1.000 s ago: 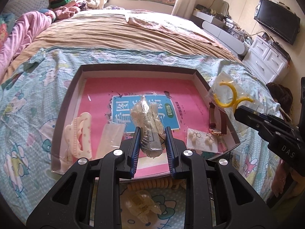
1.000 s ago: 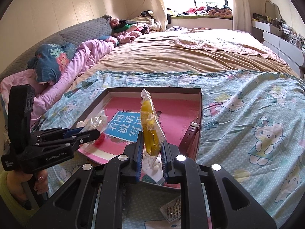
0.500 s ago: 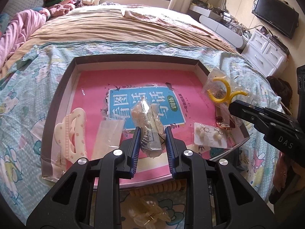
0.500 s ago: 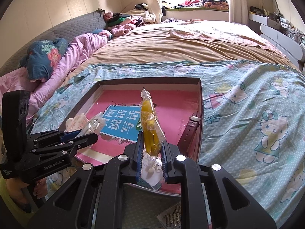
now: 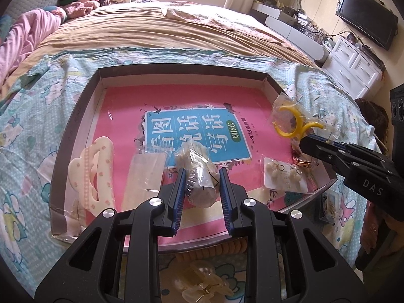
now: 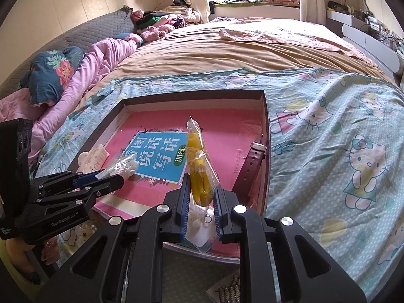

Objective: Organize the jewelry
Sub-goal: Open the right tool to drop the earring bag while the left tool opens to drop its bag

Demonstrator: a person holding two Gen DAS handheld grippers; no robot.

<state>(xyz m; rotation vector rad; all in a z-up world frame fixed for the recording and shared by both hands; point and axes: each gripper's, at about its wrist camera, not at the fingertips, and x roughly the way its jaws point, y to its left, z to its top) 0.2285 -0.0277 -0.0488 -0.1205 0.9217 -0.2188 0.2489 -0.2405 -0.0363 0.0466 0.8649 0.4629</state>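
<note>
Over the shallow dark-rimmed cardboard tray (image 5: pixel 83 106) w/ its pink printed liner, both tongs carry bagged pieces. Left tongs (image 5: pixel 202 176) are clamped on a clear plastic bag of pale beaded jewelry (image 5: pixel 199 171), low over the tray's near edge. Right tongs (image 6: pixel 200 194) are clamped on a clear bag holding a yellow ring-shaped piece (image 6: pixel 199 174), above the right-hand side. Already in the tray: cream dotted hair claw (image 5: pixel 96 171), flat clear packet (image 5: pixel 146 174), pearl earring card (image 5: pixel 285 175), brown leather watch strap (image 6: pixel 250 169). Left outside on the bed's cartoon-cat sheet (image 6: pixel 341 151): amber hair clip (image 5: pixel 202 287), gold-chain packet (image 5: pixel 330 204), approx. halfway done.
</note>
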